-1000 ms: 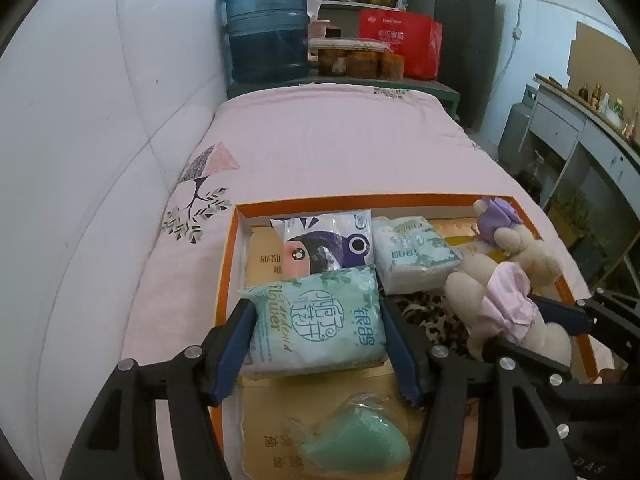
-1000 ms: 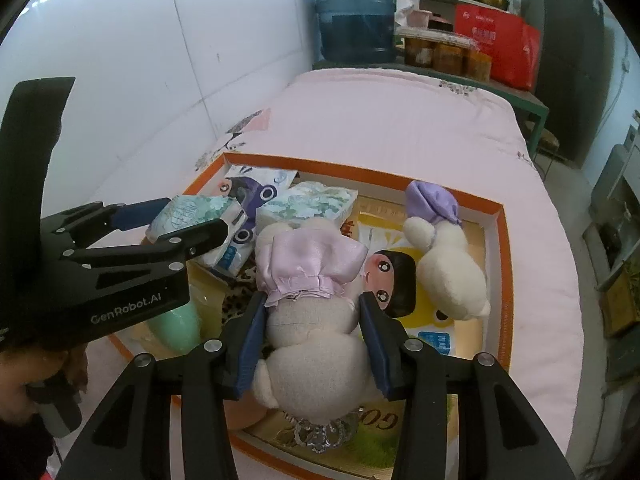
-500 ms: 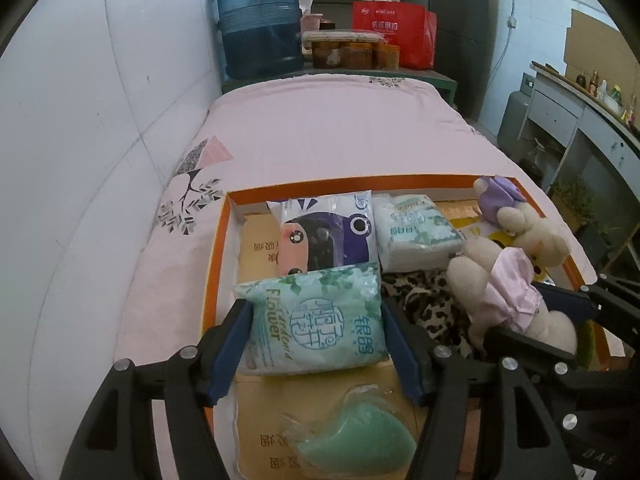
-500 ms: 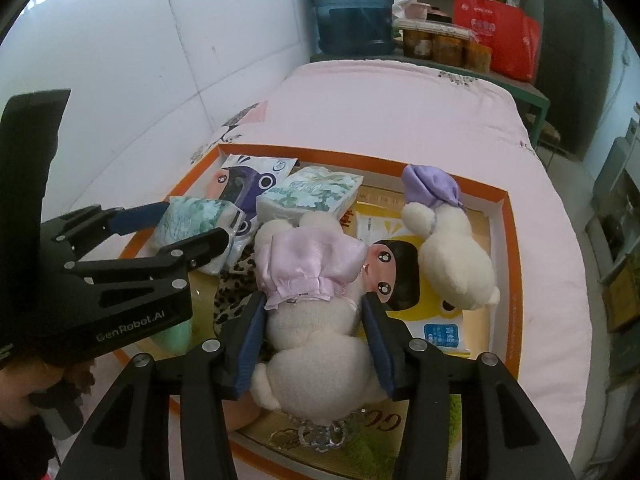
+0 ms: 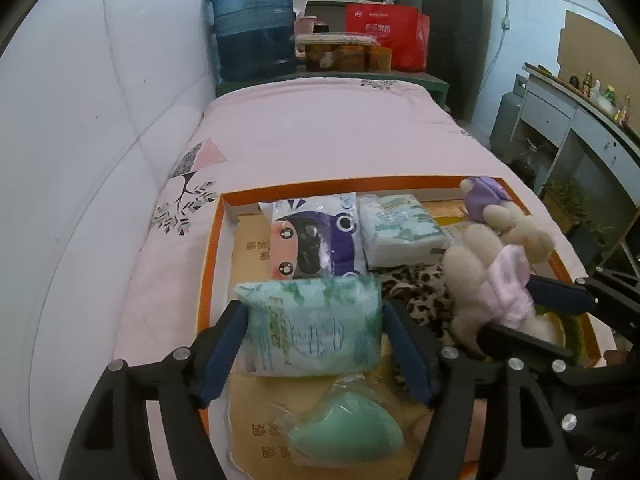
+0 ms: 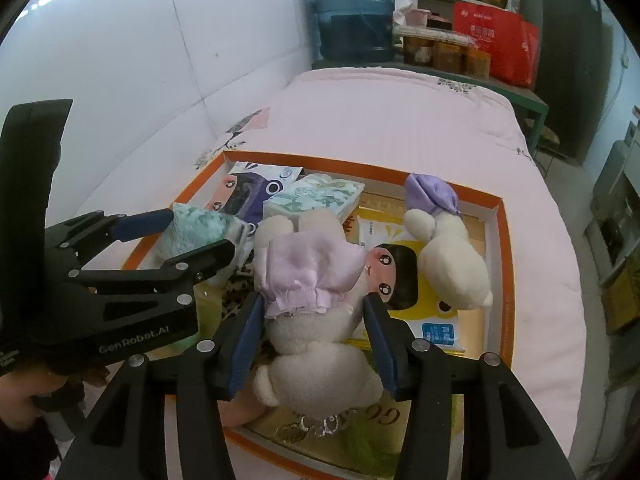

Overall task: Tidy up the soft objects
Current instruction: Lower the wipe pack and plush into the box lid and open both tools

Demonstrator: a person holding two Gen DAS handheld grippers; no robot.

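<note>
Soft mint-green tissue pack (image 5: 312, 328) sits between the left gripper (image 5: 314, 344), whose jaws have just been opening. The right gripper (image 6: 316, 332) has loosened around the cream plush toy in a pink dress (image 6: 316, 304). Both should probably lift away next.

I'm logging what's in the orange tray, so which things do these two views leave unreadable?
- Leopard-print item: left wrist view, mostly under the green tissue pack and plush bear.
- Pinkish object: right wrist view, hidden by the right gripper and bear.
- Green pack's print: blurred.
- Countertop bottles: too small.

"GenRobot.AI" is printed on the left gripper (image 6: 192, 236).
</note>
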